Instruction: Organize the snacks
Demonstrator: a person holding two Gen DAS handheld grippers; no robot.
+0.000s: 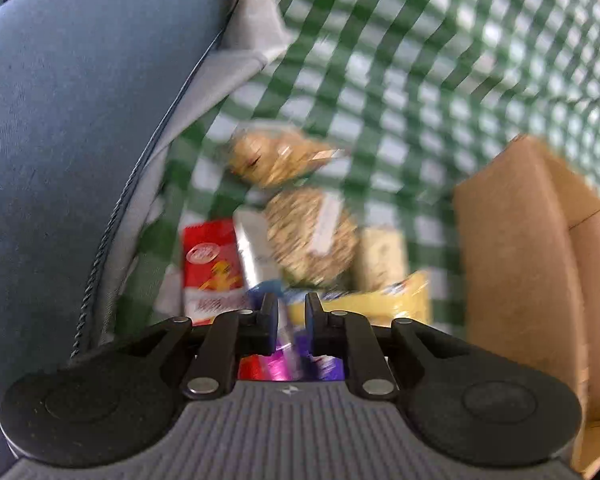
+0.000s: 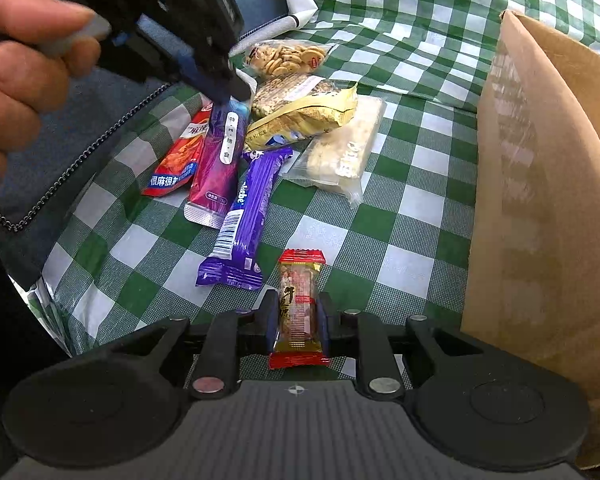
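Right gripper point(image 2: 298, 316): clamped on the red-ended nougat bar point(image 2: 298, 312), held lengthwise between its fingers above the checked tablecloth point(image 2: 380, 240).
Purple wafer bar point(image 2: 244, 216): flat on the cloth just beyond.
Left gripper point(image 2: 224, 88): pinching the magenta pouch point(image 2: 218, 164) by its top end.
Cardboard box point(image 2: 540, 184): standing at the cloth's right edge.
Hand point(image 2: 24, 52): wrapped around the left handle.

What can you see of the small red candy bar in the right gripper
The candy bar is a small clear-fronted wrapper with red crimped ends and gold trim, showing a pale nutty slab and dark print. It stands lengthwise between the right gripper fingers, which are shut on its sides, above the checked cloth, beside the purple bar.
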